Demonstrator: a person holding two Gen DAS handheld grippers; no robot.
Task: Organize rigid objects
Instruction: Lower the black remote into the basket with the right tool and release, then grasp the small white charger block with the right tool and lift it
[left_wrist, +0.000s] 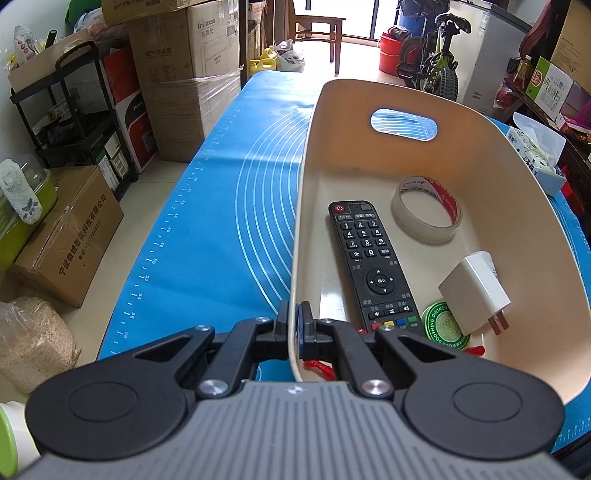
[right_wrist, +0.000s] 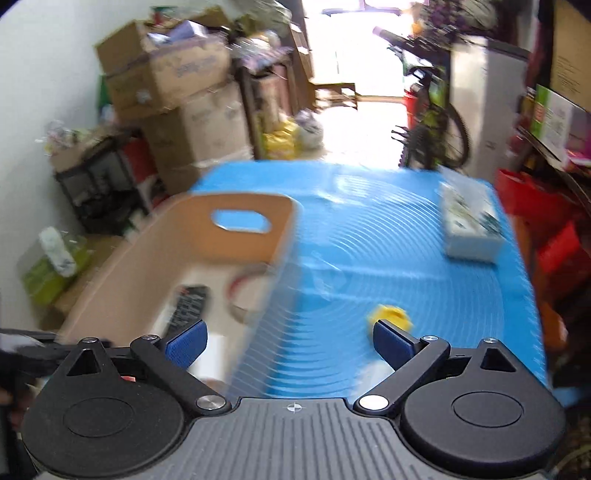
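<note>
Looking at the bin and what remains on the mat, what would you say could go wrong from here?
1. The left gripper clamps only the thin rim of the cream bin; a bump could tilt it and slide the remote, tape roll and charger.
2. The right gripper is open, its view blurred; it may clip the bin wall.
3. The yellow object lies beside one fingertip and might be knocked away.
</note>
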